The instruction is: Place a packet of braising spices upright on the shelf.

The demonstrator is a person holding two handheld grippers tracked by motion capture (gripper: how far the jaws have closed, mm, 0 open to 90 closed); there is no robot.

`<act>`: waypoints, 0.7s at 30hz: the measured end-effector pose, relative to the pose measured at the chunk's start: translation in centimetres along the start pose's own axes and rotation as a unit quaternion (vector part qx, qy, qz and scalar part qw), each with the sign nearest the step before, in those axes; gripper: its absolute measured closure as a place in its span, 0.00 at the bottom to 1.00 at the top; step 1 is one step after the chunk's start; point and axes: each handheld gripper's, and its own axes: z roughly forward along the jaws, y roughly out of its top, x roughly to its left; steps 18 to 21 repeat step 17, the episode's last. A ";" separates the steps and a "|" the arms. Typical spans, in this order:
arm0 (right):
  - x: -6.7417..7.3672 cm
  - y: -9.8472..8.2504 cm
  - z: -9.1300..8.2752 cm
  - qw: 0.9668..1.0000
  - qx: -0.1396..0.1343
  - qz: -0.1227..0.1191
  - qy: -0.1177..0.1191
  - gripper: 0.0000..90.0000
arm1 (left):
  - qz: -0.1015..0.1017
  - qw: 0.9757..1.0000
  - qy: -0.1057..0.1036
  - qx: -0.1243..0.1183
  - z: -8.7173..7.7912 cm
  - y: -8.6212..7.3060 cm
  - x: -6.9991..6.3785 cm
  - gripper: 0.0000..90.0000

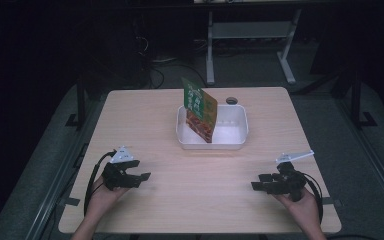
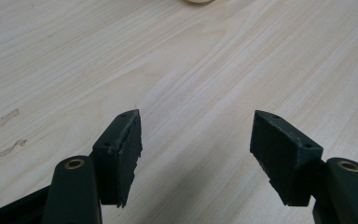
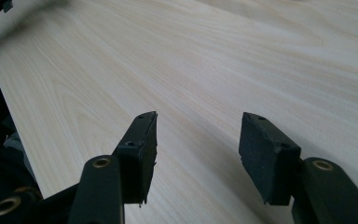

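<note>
**Inspector:** Where does the green and orange printed snack packet [image 1: 200, 114] sit?

**Assistant:** Upright and tilted in the white rectangular plastic tub [image 1: 234, 141], leaning toward its left wall, likely because the tub is too short to hold it flat. A small dark round hole [image 1: 231, 101] lies just behind the tub.

**Inspector:** And the grippers?

**Assistant:** The left gripper [image 1: 141, 170] and right gripper [image 1: 261, 181] rest low over the pale wooden surface [image 1: 145, 115], well apart from the tub. Both sets of fingers [image 2: 121, 154] stand wide apart, holding nothing, apparently parked clear.
</note>
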 end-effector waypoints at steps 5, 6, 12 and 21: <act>0.0 -0.9 -0.4 1.000 0.000 0.002 -0.003 0.50 | 0.001 1.000 -0.002 0.001 0.1 0.0 -0.1 0.37; 0.1 -1.3 -0.5 1.000 0.000 0.003 -0.004 0.50 | 0.001 1.000 -0.003 0.001 0.1 0.1 -0.2 0.37; 0.3 -2.1 -0.6 1.000 -0.003 0.002 -0.003 0.50 | 0.005 1.000 -0.005 0.001 0.1 0.1 -0.3 0.37; 0.8 -2.1 -0.8 1.000 -0.009 -0.003 -0.007 0.50 | 0.005 1.000 -0.007 0.001 0.2 0.1 -0.4 0.37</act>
